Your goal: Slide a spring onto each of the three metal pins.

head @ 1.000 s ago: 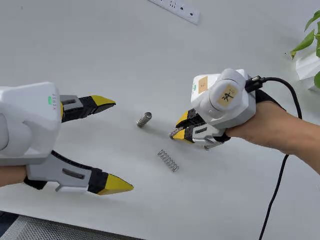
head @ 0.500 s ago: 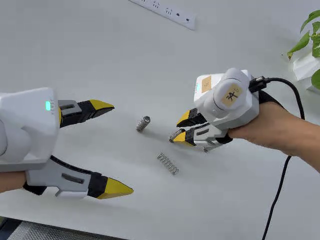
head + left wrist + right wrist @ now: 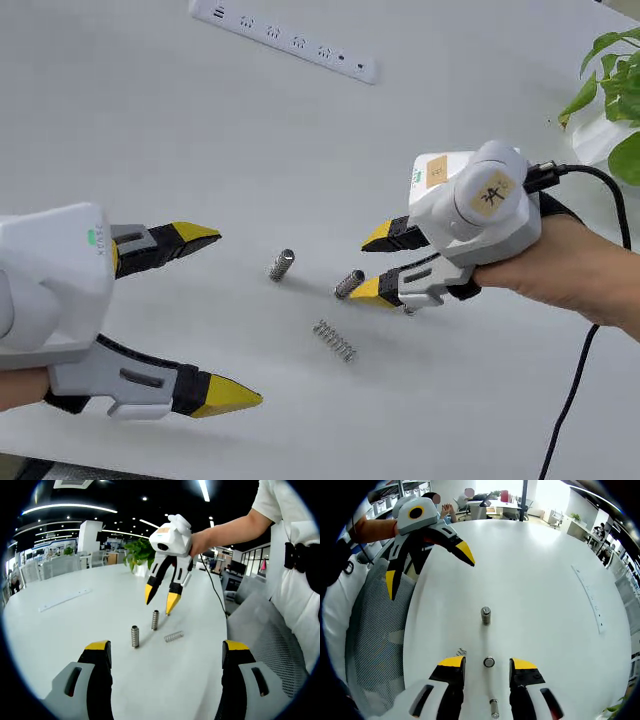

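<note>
Two springs stand upright on pins on the white table: one (image 3: 282,264) toward the left, one (image 3: 349,284) just off my right gripper's lower tip. A third spring (image 3: 334,340) lies loose in front of them. My right gripper (image 3: 372,264) is open, its jaws apart on either side of the nearer spring-covered pin (image 3: 489,662). Between the jaw bases a bare metal pin (image 3: 493,707) shows. My left gripper (image 3: 215,315) hovers wide open at the left, holding nothing. From the left gripper view the two standing springs (image 3: 134,636) (image 3: 155,620) and the loose one (image 3: 173,636) lie ahead.
A white power strip (image 3: 285,40) lies at the far edge of the table. A potted plant (image 3: 610,75) stands at the right. A black cable (image 3: 585,350) trails from the right gripper. A mesh chair (image 3: 375,640) sits beside the table.
My right gripper was shut on a spring at the pin; its jaws have now opened and the spring stands free on the pin. The head camera has shifted.
</note>
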The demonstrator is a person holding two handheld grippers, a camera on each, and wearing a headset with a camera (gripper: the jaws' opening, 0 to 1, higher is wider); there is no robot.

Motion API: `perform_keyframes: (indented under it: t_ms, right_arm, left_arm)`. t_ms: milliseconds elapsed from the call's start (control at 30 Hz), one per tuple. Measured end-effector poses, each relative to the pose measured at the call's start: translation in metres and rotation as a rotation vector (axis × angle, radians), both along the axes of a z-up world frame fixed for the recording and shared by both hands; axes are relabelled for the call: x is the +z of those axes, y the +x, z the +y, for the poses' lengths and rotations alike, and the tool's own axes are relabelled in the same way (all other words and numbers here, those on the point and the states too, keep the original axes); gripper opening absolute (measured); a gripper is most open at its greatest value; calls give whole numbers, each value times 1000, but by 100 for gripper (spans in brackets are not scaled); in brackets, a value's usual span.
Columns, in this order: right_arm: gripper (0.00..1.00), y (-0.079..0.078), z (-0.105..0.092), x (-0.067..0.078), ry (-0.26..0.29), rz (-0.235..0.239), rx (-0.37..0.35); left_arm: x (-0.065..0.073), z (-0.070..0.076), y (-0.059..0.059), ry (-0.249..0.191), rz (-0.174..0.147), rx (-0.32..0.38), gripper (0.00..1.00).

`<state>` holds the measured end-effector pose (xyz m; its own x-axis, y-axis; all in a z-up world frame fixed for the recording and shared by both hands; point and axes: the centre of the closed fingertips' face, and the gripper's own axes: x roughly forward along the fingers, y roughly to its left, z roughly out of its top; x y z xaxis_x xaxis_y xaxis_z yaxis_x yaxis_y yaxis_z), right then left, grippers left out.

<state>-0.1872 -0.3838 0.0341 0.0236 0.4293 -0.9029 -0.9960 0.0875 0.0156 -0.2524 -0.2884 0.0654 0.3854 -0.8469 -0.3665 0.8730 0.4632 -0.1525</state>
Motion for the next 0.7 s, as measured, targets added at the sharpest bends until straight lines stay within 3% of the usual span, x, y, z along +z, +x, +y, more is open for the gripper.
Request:
perform_keyframes:
  t_ms: [333, 700]
  right_arm:
    - [44, -12, -7, 22, 107, -29, -45]
    - [56, -24, -28, 37, 214, -73, -87]
  left_arm:
    - [8, 1, -7, 39, -24, 10, 91]
    - [15, -3, -15, 86, -39, 7, 90]
